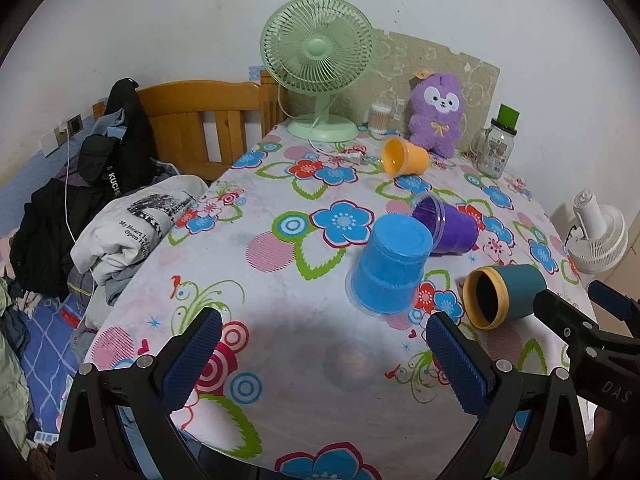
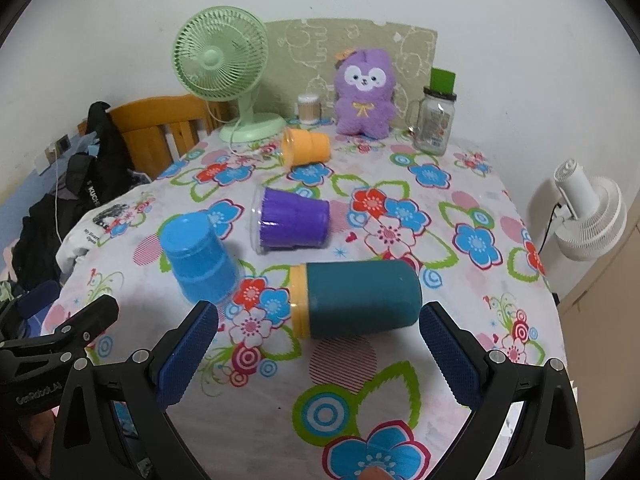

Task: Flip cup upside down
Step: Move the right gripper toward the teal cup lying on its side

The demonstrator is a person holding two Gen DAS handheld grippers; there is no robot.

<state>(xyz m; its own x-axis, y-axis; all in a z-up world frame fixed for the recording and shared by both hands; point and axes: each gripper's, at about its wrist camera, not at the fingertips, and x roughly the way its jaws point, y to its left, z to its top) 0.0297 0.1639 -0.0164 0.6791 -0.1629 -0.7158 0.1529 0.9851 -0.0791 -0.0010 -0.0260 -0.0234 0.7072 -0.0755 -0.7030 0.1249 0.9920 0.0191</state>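
Note:
A blue cup (image 1: 387, 266) (image 2: 200, 260) stands upside down on the flowered tablecloth. A teal cup with a yellow rim (image 1: 505, 296) (image 2: 356, 299) lies on its side, mouth to the left. A purple cup (image 1: 448, 225) (image 2: 294, 219) and an orange cup (image 1: 404, 157) (image 2: 306, 147) also lie on their sides. My left gripper (image 1: 320, 354) is open and empty, just short of the blue cup. My right gripper (image 2: 320, 350) is open and empty, with the teal cup just ahead between its fingers. The right gripper also shows at the right edge of the left wrist view (image 1: 588, 312).
At the table's back stand a green fan (image 2: 224, 68), a purple plush toy (image 2: 362, 94), a glass jar (image 2: 436, 120) and a cotton-swab tub (image 2: 309, 108). A wooden bed with piled clothes (image 1: 100, 200) is to the left. A white fan (image 2: 588, 216) stands to the right.

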